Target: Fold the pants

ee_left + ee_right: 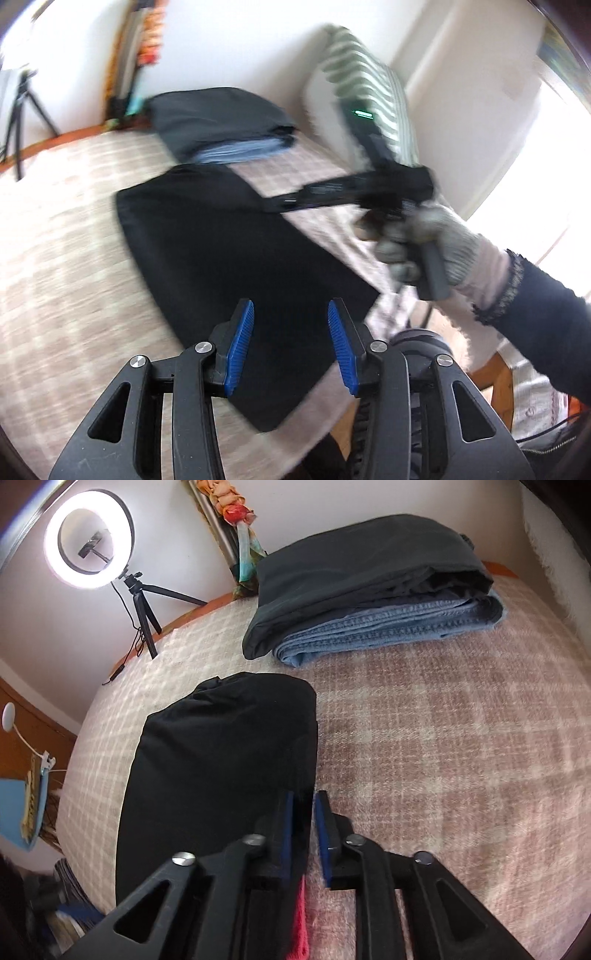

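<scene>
The folded black pants (218, 764) lie flat on the checked blanket (443, 757), near a stack of folded clothes (369, 590). The left gripper (290, 347) hovers above them, jaws open and empty. The right gripper (303, 834) is at the pants' edge, jaws slightly open, not pressing the cloth.

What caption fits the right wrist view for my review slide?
Right gripper, jaws slightly apart, at the edge of the folded black pants on a plaid blanket, folded stack behind.
</scene>
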Motion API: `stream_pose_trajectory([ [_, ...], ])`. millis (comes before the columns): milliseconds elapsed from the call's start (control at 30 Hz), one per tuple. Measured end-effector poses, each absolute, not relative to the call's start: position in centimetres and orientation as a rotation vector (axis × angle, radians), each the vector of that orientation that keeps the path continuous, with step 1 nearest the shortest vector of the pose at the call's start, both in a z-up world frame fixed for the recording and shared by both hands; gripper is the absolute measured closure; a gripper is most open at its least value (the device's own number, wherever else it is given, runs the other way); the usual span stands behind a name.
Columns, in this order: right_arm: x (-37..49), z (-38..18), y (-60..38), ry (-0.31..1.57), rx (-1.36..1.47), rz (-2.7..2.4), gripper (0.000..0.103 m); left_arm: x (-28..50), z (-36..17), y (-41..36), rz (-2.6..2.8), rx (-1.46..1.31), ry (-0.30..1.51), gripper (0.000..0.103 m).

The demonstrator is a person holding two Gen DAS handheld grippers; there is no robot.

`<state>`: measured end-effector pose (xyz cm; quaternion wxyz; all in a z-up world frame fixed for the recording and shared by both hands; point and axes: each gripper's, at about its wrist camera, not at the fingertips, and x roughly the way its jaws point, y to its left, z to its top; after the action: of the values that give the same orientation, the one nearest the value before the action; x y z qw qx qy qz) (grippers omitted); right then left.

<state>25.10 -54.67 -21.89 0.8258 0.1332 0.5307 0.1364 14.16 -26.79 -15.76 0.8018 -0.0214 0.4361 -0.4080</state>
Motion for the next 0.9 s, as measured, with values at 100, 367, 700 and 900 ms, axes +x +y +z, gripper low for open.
stream_pose_trajectory([
  [100, 24.3, -21.6, -55.0, 1.117, 0.306, 0.335, 0.056, 16.6, -16.5, -25.3, -0.820, -0.094, 0.959, 0.063],
  [367, 22.9, -23.2, -55.1, 1.154, 0.378, 0.440, 0.043, 21.0, -18.9, -25.9, -0.719, -0.164, 0.993, 0.062],
  [700, 22.9, -25.1, -56.0, 1.150, 0.473, 0.542, 0.041, 23.0, -22.4, -26.1, -0.676, -0.217, 1.091, 0.062],
  [900, 22.8, -26.0, -57.3, 1.149, 0.576, 0.674, 0.041, 23.4, -22.9, -26.1, -0.695, -0.254, 1.097, 0.062],
])
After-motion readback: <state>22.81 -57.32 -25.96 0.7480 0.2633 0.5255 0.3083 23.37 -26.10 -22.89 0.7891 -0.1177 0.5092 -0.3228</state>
